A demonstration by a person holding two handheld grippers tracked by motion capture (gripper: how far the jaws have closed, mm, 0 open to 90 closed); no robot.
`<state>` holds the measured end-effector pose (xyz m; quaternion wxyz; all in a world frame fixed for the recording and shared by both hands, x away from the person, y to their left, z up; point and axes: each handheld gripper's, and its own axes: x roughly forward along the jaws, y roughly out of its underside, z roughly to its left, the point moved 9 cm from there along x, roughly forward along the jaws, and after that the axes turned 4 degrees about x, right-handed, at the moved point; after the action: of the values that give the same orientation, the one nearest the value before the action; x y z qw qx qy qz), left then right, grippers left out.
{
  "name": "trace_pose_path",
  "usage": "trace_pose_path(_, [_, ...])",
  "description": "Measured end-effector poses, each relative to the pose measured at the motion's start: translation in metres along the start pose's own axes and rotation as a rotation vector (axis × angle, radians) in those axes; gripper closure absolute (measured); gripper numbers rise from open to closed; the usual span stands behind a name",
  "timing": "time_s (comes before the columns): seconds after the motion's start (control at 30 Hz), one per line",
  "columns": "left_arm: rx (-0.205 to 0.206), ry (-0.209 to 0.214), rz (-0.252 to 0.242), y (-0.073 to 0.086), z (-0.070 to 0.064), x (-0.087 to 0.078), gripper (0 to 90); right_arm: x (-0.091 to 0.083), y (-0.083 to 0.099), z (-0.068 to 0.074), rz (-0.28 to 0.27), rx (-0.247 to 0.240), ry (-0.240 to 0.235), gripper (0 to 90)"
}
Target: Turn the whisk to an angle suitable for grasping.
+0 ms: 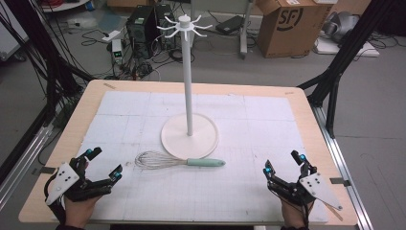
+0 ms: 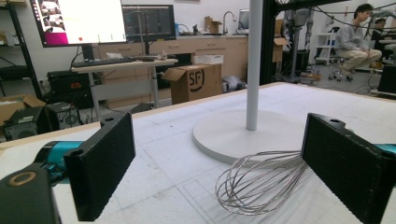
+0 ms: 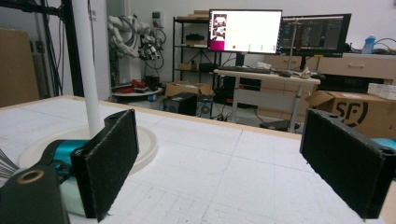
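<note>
Your left gripper (image 1: 100,166) and right gripper (image 1: 283,163) rest at the near corners of the table (image 1: 287,98), both with jaws spread wide and holding nothing. Between them lies the whisk (image 1: 177,160), flat on the white mat, its wire head toward your left and its pale green handle pointing right, just touching the front edge of the round base of the white stand (image 1: 189,86). From the left gripper view the wire loops (image 2: 254,184) sit just ahead of your jaws, untouched. Nothing hangs on the hooks at the stand's top, so by my reading the work has not begun: picking up the whisk and hanging it both remain.
</note>
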<state>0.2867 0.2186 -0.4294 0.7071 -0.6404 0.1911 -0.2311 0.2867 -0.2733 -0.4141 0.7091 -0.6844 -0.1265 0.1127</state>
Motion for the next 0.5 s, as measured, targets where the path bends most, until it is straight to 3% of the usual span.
trace_pose_path(0.5, [0.006,0.004,0.003,-0.0001,-0.0008,-0.0001,10.6,-0.0001,-0.0005,0.0003,-0.002,0.0,0.001,10.5])
